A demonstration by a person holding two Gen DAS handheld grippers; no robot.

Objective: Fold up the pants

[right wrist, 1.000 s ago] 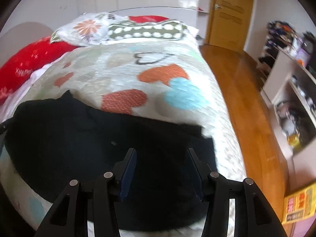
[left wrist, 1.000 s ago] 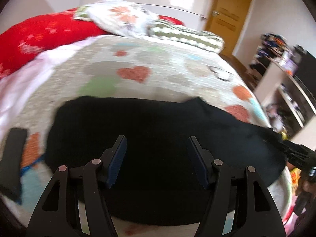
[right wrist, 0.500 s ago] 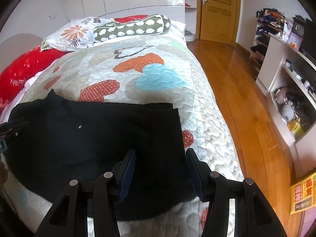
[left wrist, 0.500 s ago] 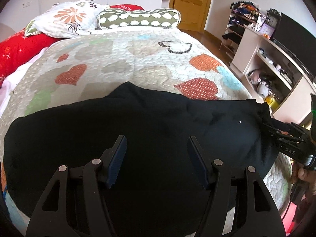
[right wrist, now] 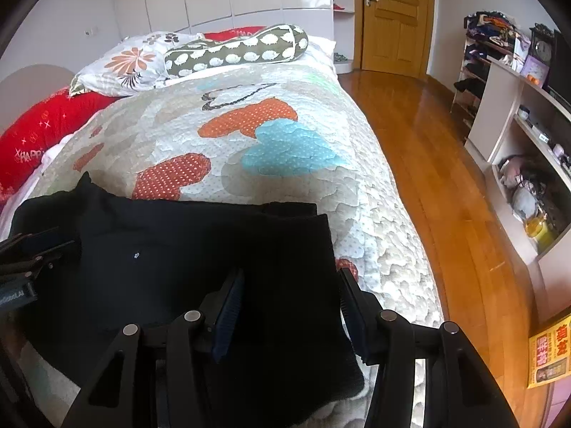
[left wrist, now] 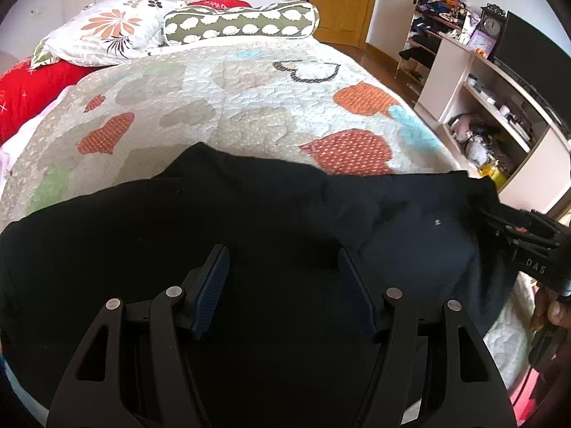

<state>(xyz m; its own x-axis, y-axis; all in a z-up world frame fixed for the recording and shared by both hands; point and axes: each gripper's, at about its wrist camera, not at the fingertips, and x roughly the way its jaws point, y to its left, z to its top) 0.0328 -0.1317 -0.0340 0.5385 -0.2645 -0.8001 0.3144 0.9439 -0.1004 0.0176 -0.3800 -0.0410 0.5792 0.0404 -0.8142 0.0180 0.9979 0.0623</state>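
Black pants [left wrist: 271, 235] lie flat across the near end of the bed, on a quilt with coloured hearts [left wrist: 249, 107]. My left gripper [left wrist: 282, 278] is open and empty, just above the pants' middle. My right gripper [right wrist: 291, 296] is open and empty over the pants' right end [right wrist: 292, 249], where a folded edge shows. The right gripper also shows at the right edge of the left wrist view [left wrist: 528, 246]. The left gripper shows at the left edge of the right wrist view [right wrist: 28, 260].
Pillows [left wrist: 242, 23] and a red cushion [left wrist: 32, 85] lie at the head of the bed. A wood floor [right wrist: 446, 164] runs along the bed's right side, with a shelf unit [right wrist: 528, 164] and a door [right wrist: 392, 18] beyond. A yellow magazine [right wrist: 549, 353] lies on the floor.
Both grippers have swung their views rightward and risen slightly over the pants. The pants now lie flatter, with the right end squared off. Both stay open.
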